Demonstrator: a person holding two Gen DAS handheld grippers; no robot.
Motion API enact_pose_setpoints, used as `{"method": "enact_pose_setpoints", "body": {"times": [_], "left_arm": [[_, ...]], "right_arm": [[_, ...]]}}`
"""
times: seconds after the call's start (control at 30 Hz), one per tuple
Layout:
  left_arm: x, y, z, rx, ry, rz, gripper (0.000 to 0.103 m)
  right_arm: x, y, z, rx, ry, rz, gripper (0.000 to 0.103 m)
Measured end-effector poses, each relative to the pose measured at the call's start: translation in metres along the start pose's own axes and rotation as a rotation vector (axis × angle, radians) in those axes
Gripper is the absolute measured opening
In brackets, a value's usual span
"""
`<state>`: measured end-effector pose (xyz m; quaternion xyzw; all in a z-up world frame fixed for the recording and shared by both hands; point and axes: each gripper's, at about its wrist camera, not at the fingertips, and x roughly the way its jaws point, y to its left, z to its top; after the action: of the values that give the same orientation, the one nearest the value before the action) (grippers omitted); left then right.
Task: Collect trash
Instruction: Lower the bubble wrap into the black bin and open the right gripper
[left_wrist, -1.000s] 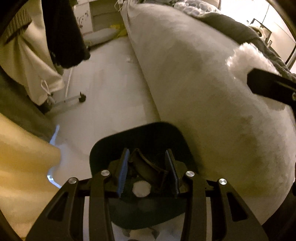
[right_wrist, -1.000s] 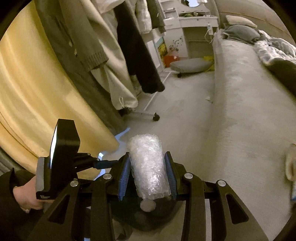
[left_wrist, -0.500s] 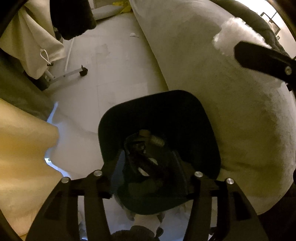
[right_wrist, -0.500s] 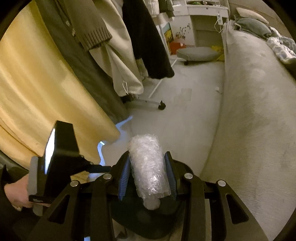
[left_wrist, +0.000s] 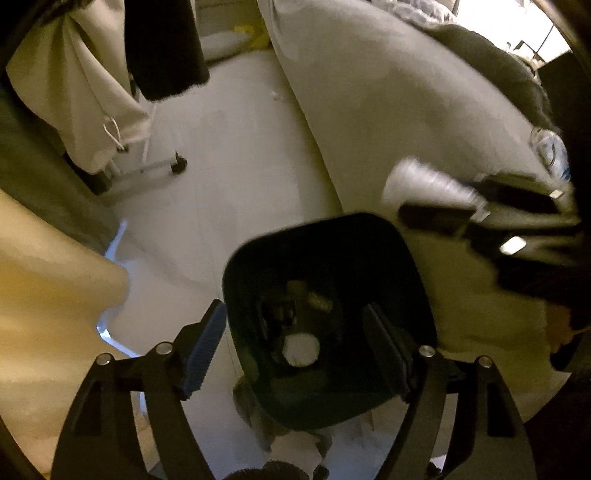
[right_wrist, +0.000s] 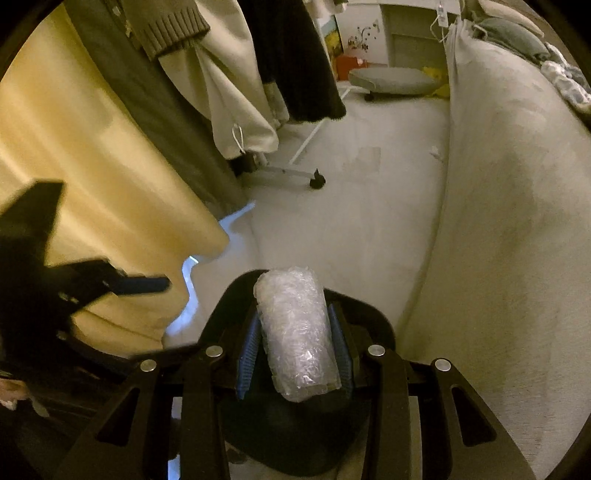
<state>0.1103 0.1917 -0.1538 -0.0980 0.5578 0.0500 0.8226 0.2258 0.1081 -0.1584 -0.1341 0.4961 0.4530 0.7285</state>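
A black trash bin (left_wrist: 413, 266) stands on the floor right under my left gripper (left_wrist: 293, 312). Its jaws are opening wide over the bin mouth, and nothing is between them. Inside the bin lie dark scraps and a white round piece (left_wrist: 301, 349). My right gripper (right_wrist: 294, 314) is shut on a roll of clear bubble wrap (right_wrist: 295, 332), held just above the bin's rim (right_wrist: 380, 325). In the left wrist view that roll (left_wrist: 421, 184) shows blurred at the upper right. The left gripper's blue pad (right_wrist: 140, 284) appears at the left of the right wrist view.
A large grey bed (left_wrist: 406, 110) runs along the right, with a clear plastic bottle (left_wrist: 550, 147) on it. Hanging clothes (right_wrist: 236, 85) on a wheeled rack (right_wrist: 317, 181) and a yellow curtain (right_wrist: 92, 184) close off the left. A pale floor strip (right_wrist: 354, 192) lies between them.
My left jaws spread wide and the dark piece they held now lies in the bin. My right gripper sank with the bubble wrap roll closer to the bin.
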Motion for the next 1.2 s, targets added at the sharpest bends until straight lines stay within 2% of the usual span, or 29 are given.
{"method": "enact_pose_setpoints", "body": {"times": [0.33,0.67,0.73,0.8,1.07,1.2], "left_arm": [[-0.041,0.001,0.015,-0.011,-0.177,0.007,0.081],[-0.094,-0.001,0.032,-0.038,-0.413,-0.025,0.075],[-0.099,-0.002,0.035,-0.030,-0.440,-0.022,0.074],[-0.108,-0.006,0.038,-0.016,-0.468,-0.013,0.074],[-0.120,-0.015,0.041,-0.005,-0.514,-0.018,0.074],[-0.126,-0.023,0.043,0.001,-0.532,-0.020,0.074]], "right_arm": [[0.031,-0.001,-0.010,0.021,0.112,-0.014,0.037],[0.054,0.013,-0.027,-0.009,0.202,0.002,0.039],[0.055,0.016,-0.028,-0.019,0.207,0.003,0.042],[0.054,0.017,-0.028,-0.022,0.211,0.012,0.053],[0.038,0.018,-0.020,-0.042,0.163,0.008,0.057],[0.020,0.020,-0.017,-0.061,0.110,0.018,0.061]]}}
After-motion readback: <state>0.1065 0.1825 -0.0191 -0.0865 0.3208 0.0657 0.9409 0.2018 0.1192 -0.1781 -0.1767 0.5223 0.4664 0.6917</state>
